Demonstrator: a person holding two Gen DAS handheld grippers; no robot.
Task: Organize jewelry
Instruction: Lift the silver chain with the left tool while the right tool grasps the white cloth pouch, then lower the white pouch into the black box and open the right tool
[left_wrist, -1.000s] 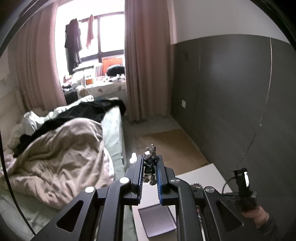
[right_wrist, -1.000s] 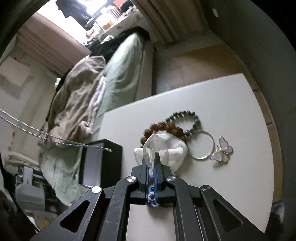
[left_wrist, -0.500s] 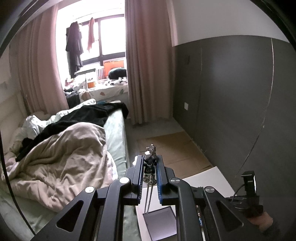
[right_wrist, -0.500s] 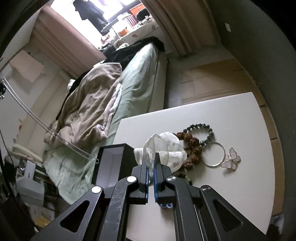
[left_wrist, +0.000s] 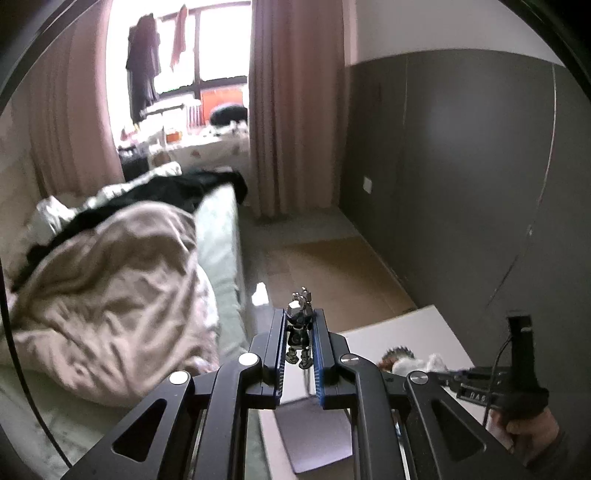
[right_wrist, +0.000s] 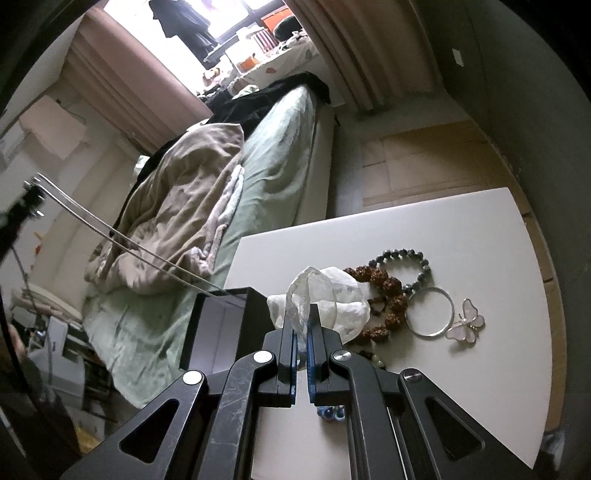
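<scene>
Left tool (left_wrist: 300, 332) pinching necklace pendant (left_wrist: 299, 319); chain (right_wrist: 122, 236) hangs slantwise down to open black box (right_wrist: 221, 325), left of right tool (right_wrist: 303, 325) clamped on white pouch (right_wrist: 325, 299).

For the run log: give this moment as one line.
left gripper: shut on necklace pendant | chain: reaches into black box | right gripper: shut on clear bag | bracelets: on white table

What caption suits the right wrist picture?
Right tongs pinching a sheer white pouch beside bracelets on the white table.
</scene>
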